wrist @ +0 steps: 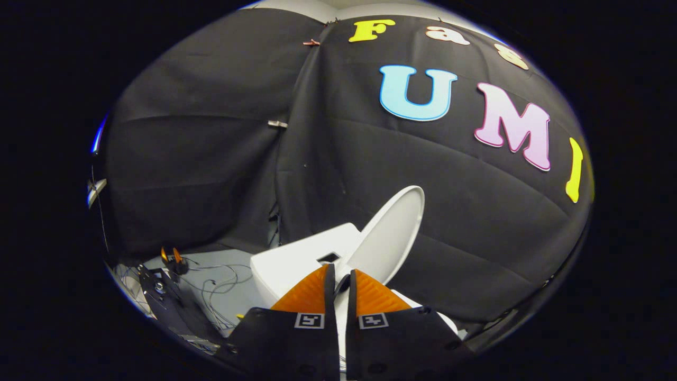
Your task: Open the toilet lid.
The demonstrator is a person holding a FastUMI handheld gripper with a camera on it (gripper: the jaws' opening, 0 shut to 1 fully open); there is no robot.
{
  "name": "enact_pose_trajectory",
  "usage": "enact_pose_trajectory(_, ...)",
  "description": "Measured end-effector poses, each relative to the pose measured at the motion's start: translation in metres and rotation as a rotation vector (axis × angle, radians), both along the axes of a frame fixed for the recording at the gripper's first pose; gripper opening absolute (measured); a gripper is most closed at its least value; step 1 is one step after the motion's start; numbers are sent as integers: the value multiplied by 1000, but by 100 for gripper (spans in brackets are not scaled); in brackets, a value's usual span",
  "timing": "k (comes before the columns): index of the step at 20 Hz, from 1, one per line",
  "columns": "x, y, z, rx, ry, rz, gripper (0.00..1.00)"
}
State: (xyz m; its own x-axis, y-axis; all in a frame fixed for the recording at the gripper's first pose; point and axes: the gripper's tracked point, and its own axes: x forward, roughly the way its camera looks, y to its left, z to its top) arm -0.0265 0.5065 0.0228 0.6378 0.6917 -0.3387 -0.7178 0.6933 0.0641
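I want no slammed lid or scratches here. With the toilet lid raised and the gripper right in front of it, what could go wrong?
1. The lid stands tilted with the fingers at its lower edge; if it is not past its balance point, letting go could drop it shut.
2. The gripper, nearly closed, sits close to the tank; a careless pull back might knock it.
3. Cables lie on the floor beside the toilet and could snag.

toilet lid (389, 238): plain white, glossy, no pattern. toilet body (296, 262) under it: same white, one small dark rectangular slot on top. booth wall cloth (211, 159): black, matte. floor (222, 275): pale grey, thin light cables (222, 288) across it. small stand (173, 260) on floor: black with orange tips. gripper (341, 278): black-and-white square marker on each finger base.
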Motion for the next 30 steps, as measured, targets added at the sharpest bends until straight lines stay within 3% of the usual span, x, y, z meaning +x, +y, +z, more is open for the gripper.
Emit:
enact_pose_trajectory(3, -2, 17, 2, 57, -47, 20, 10)
enact_pose_trajectory(6, -10, 34, -2, 83, -91, 55, 32)
enact_pose_trajectory(9, -17, 40, -8, 62, -107, 69, 31)
enact_pose_trajectory(11, -38, 51, -25, 46, -42, 133, 31)
enact_pose_trajectory(13, -52, 60, -32, 65, 21, 184, 54)
enact_pose_trajectory(17, -38, 54, -17, 113, -53, 152, 100)
enact_pose_trajectory(25, -49, 54, -4, 112, -92, 181, 99)
enact_pose_trajectory(30, -34, 25, 22, 129, -115, 158, 99)
